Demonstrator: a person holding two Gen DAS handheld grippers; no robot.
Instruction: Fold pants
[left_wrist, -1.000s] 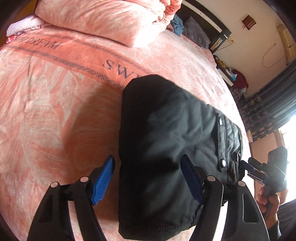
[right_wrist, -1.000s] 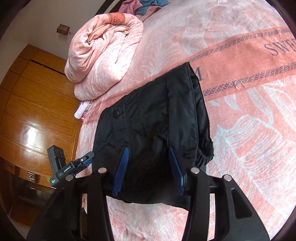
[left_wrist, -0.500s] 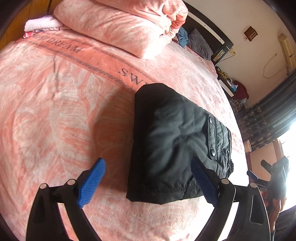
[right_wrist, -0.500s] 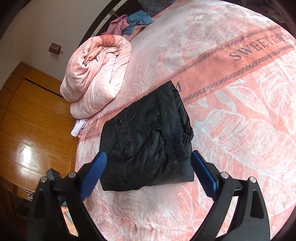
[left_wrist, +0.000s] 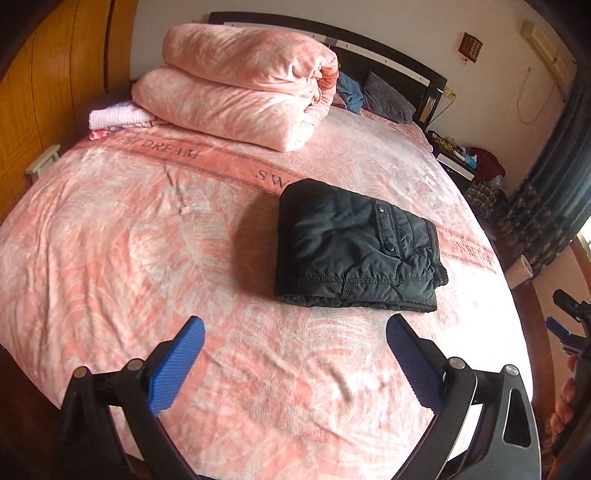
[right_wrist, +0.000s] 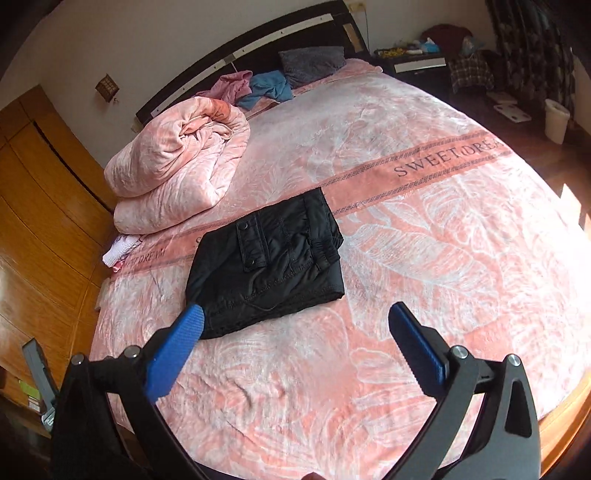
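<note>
Two grippers, the left gripper (left_wrist: 295, 330) and the right gripper (right_wrist: 295, 314), are spread wide and hold nothing. Black folded pants (left_wrist: 354, 247) lie on the pink bed (left_wrist: 110, 240), at 12 o'clock from both.

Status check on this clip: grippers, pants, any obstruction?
Left gripper open, empty. Right gripper open, empty. Black padded pants folded in a compact stack on the pink patterned bedspread. Nothing obstructing.
</note>
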